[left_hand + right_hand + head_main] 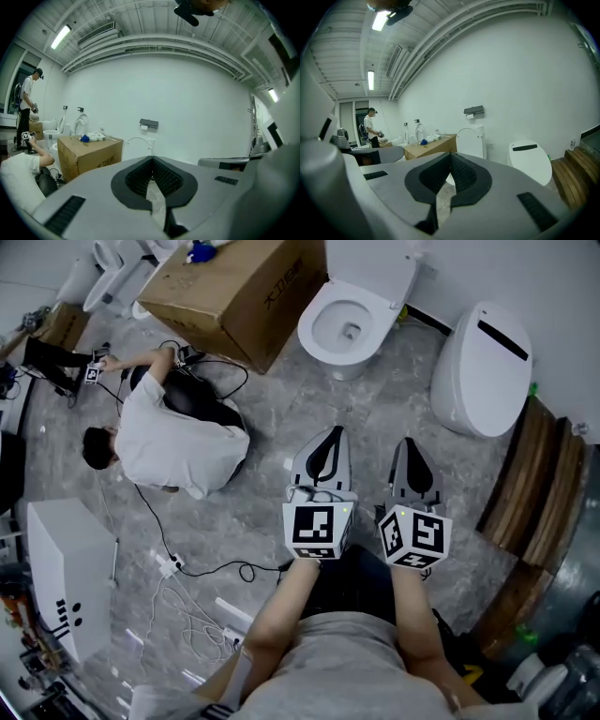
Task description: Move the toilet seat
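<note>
A white toilet (347, 320) with its lid raised and its seat down stands against the far wall; its upright lid (469, 140) shows past my right jaws. A second white toilet (483, 367) with its lid closed stands to its right, also seen as the closed toilet (529, 161). My left gripper (333, 431) and right gripper (409, 441) are side by side over the grey floor, well short of both toilets. Both are shut with nothing between the jaws, as the left gripper (151, 158) and right gripper (451, 154) views show.
A large cardboard box (234, 287) lies left of the open toilet. A person in a white shirt (178, 442) crouches on the floor at the left among cables (187, 568). Wooden steps (539, 488) rise at the right. Another person (370, 126) stands far off.
</note>
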